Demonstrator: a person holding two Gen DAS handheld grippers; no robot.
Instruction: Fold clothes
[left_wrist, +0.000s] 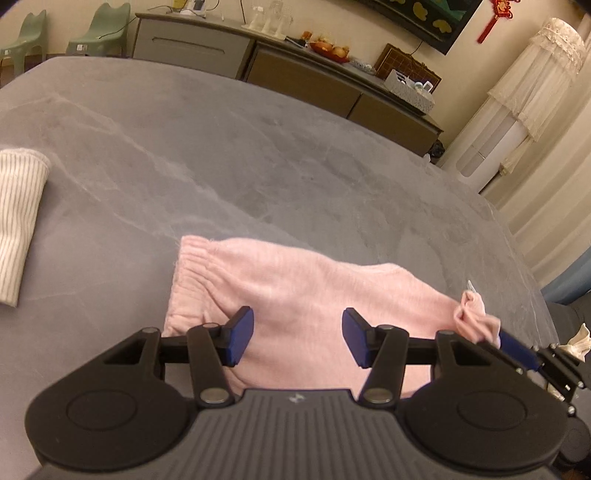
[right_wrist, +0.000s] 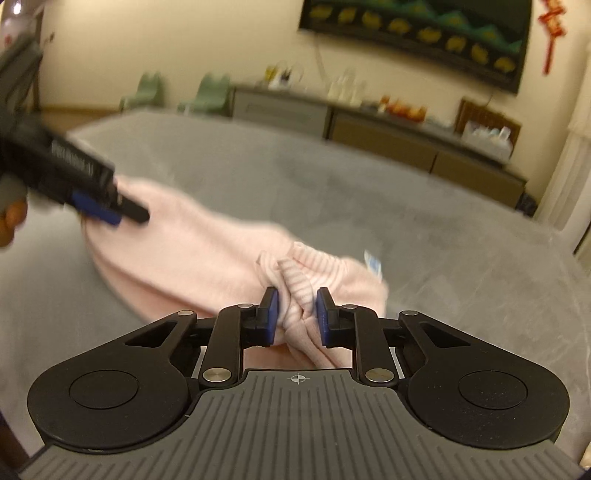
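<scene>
A pink knitted garment (left_wrist: 295, 288) lies flat on the grey marbled table (left_wrist: 258, 147), its ribbed hem at the left end. My left gripper (left_wrist: 297, 338) hovers over the garment's near edge, open, with its blue pads spread wide and only flat cloth beneath. In the right wrist view the same left gripper (right_wrist: 110, 210) rests at the garment's (right_wrist: 207, 251) far left end. My right gripper (right_wrist: 297, 314) is shut on a bunched ribbed cuff (right_wrist: 299, 280) at the garment's right end, with cloth squeezed between both pads. A small label (right_wrist: 373, 264) sticks out beside the cuff.
A folded white striped cloth (left_wrist: 18, 221) lies at the table's left edge. Beyond the table stand a long grey sideboard (left_wrist: 295, 74) with fruit and boxes on it, two green chairs (left_wrist: 103, 29), and pale curtains (left_wrist: 535, 92) at the right.
</scene>
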